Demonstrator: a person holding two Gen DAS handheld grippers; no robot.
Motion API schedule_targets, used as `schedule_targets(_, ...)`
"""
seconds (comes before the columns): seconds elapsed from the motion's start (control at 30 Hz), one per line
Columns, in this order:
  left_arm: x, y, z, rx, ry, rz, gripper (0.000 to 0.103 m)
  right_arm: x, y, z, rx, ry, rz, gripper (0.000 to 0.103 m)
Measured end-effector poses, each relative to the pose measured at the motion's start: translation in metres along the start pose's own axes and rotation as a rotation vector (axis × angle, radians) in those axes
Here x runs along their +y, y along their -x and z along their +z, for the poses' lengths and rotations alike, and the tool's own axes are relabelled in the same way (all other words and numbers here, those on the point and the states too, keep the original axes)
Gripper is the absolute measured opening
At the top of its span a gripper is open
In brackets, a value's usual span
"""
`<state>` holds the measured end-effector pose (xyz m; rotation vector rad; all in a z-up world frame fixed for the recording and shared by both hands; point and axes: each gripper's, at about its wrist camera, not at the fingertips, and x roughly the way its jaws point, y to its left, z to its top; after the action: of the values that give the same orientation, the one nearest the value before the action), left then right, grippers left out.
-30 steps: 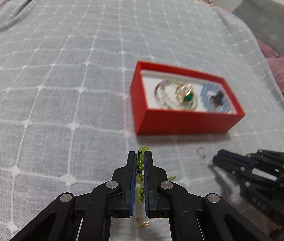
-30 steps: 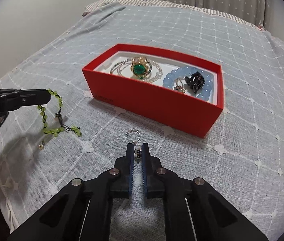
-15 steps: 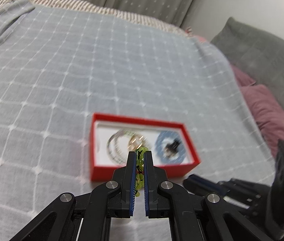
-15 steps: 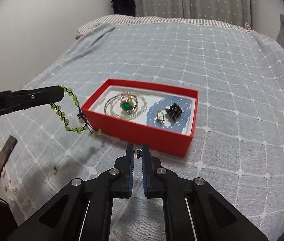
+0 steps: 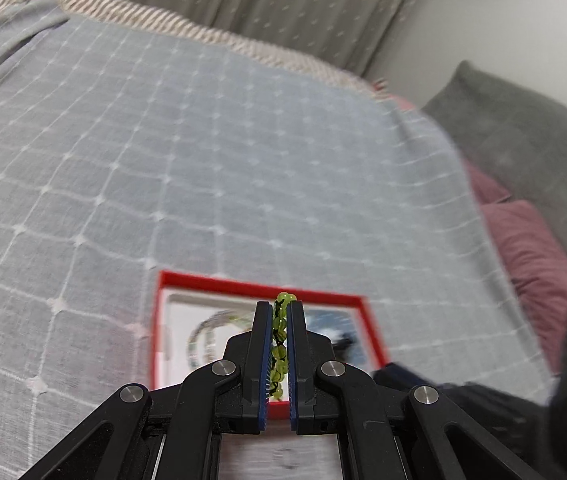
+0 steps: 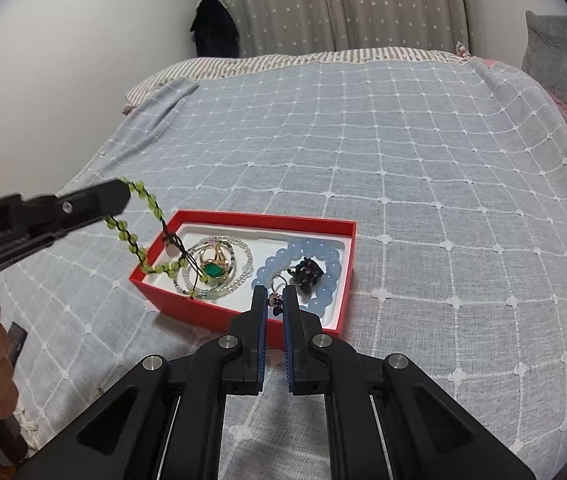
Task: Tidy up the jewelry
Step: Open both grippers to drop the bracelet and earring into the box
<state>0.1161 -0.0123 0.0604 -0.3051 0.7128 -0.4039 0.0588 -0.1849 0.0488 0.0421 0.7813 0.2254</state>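
Covering the whole bed, a grey-blue checked bedspread (image 6: 423, 184) lies bare on every side of the red box (image 6: 187, 308), with wide open cloth toward the far edge and the right edge; grey and pink pillows (image 5: 523, 184) crowd the right edge, a striped pillow (image 6: 211, 66) and starred curtain (image 6: 343, 4) stand beyond the far edge; the box sits toward the near left of the bedspread, holding a blue bead bracelet (image 6: 333, 268), a clear bead strand (image 6: 243, 270) around a green-stoned gold ring (image 6: 214, 266), and a black piece (image 6: 307, 274); the left gripper (image 5: 279, 310) is clamped on a green bead bracelet (image 6: 151, 210), which hangs from it over the box's left end, its lower loop draped across the clear strand; the right gripper (image 6: 271, 292), jaws nearly closed, pinches a small dark earring (image 6: 275, 302) just above the box's near wall
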Motion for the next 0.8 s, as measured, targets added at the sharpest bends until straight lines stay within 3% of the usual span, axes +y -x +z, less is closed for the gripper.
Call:
schedule_targets(0.07, 0.005, -0.010, -0.003, 0.016, -0.011, 0.052, 0.001, 0.000, -0.006, 0.000, 0.010, 0.003, -0.007, 0.007)
schedule_targets(0.33, 0.002, -0.027, -0.012, 0.064, -0.104, 0.136, 0.004, 0.001, -0.021, -0.001, 0.035, 0.021, -0.026, 0.007)
schedule_targets(0.4, 0.001, -0.029, -0.013, 0.072, -0.115, 0.161, 0.026, 0.001, -0.022, -0.001, 0.036, 0.023, -0.029, 0.008)
schedule_targets(0.63, -0.006, -0.019, -0.017, 0.067, -0.183, 0.212, 0.049, 0.000, -0.012, 0.000, 0.031, 0.021, -0.027, 0.010)
schedule_targets(0.8, -0.009, -0.002, -0.021, 0.063, -0.209, 0.226, 0.069, -0.001, 0.004, -0.001, 0.020, 0.016, -0.020, 0.035)
